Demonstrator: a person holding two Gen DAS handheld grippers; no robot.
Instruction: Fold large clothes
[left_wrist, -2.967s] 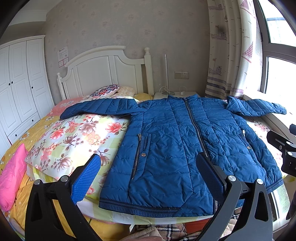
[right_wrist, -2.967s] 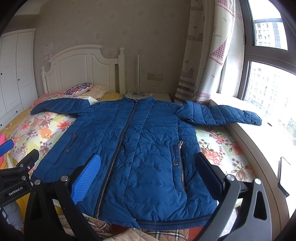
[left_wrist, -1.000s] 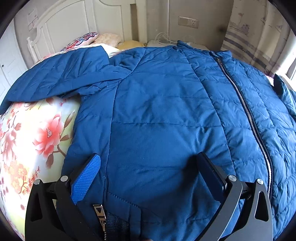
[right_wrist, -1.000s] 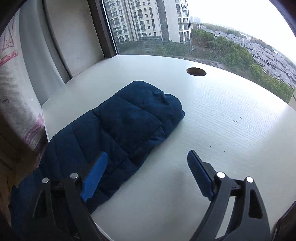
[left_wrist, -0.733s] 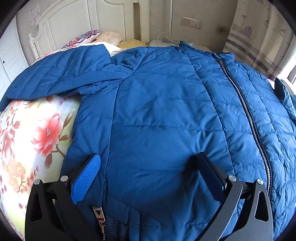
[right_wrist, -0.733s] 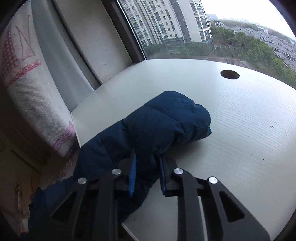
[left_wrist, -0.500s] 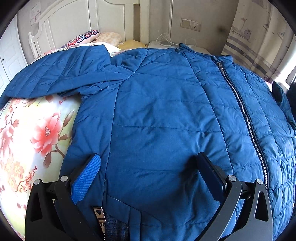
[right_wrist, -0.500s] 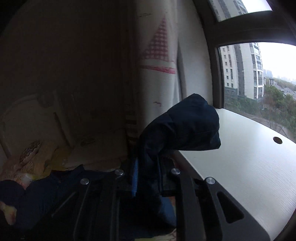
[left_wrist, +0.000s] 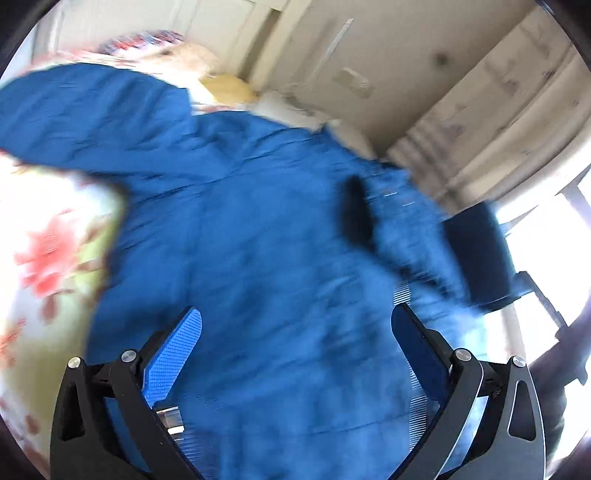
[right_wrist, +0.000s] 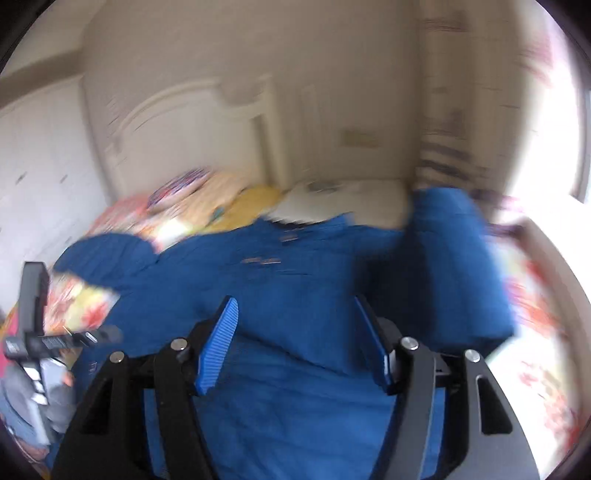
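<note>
My right gripper (right_wrist: 295, 332) hangs with its jaws apart over the blue jacket (right_wrist: 295, 295). Right of the gripper one sleeve (right_wrist: 454, 273) lies doubled back. The white headboard (right_wrist: 192, 136) stands beyond the jacket.
</note>
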